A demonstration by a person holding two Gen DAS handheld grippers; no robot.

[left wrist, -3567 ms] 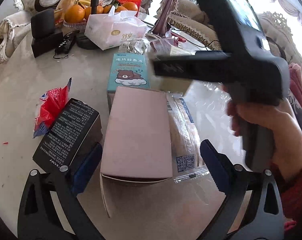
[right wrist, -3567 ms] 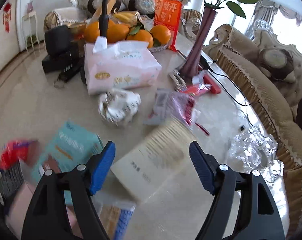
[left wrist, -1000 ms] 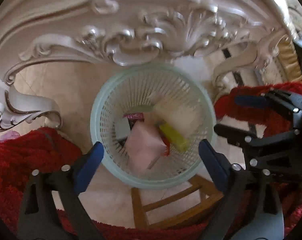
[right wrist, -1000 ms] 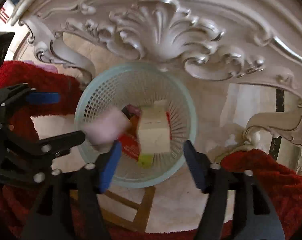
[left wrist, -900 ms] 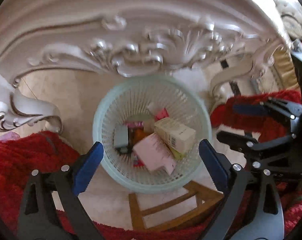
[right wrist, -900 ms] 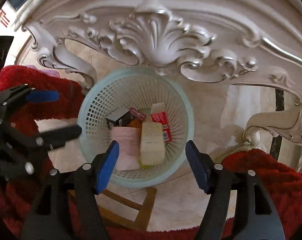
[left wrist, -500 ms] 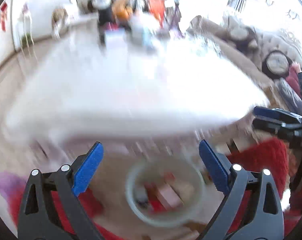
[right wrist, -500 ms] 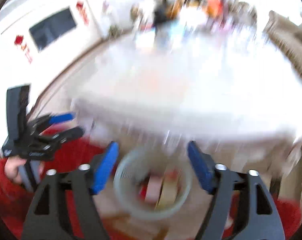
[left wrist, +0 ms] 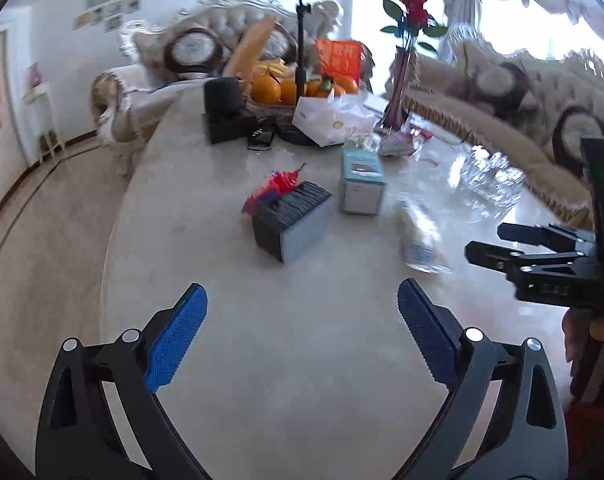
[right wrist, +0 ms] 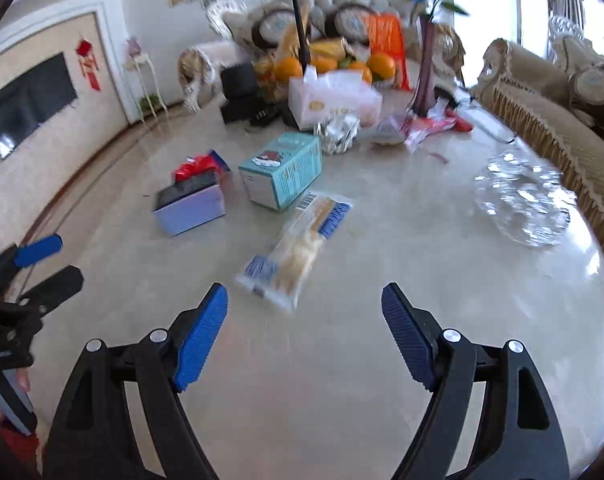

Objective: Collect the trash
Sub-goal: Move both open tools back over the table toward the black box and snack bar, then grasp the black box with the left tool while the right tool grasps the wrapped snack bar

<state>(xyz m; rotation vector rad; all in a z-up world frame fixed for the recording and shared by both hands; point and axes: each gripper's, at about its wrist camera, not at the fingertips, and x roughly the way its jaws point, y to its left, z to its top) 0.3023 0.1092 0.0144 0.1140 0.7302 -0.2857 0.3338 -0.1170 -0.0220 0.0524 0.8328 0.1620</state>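
Trash lies on a pale marble table [left wrist: 302, 360]. A black box [left wrist: 291, 220] [right wrist: 189, 202] lies beside a red wrapper [left wrist: 275, 186] [right wrist: 193, 166]. A teal box [left wrist: 362, 182] [right wrist: 283, 170] stands behind it. A clear snack packet [right wrist: 297, 248] [left wrist: 418, 236] lies nearest the right gripper. Crumpled foil [right wrist: 338, 130] and a pink wrapper [right wrist: 426, 126] lie farther back. My left gripper [left wrist: 302, 340] is open and empty above the near table edge; it also shows at the left of the right wrist view [right wrist: 41, 264]. My right gripper [right wrist: 304, 334] is open and empty, just short of the packet; it also shows in the left wrist view [left wrist: 514, 248].
A tissue pack [right wrist: 334, 98], a fruit bowl with oranges [left wrist: 293, 88], a vase with a rose [right wrist: 426, 68], a black speaker [left wrist: 225, 110], a tripod pole [left wrist: 302, 52] and a glass dish [right wrist: 522, 200] stand on the table. Sofas ring the far side.
Both grippers let boxes fall into the basket under the table, then swung up fast. They now face the tabletop, open and empty.
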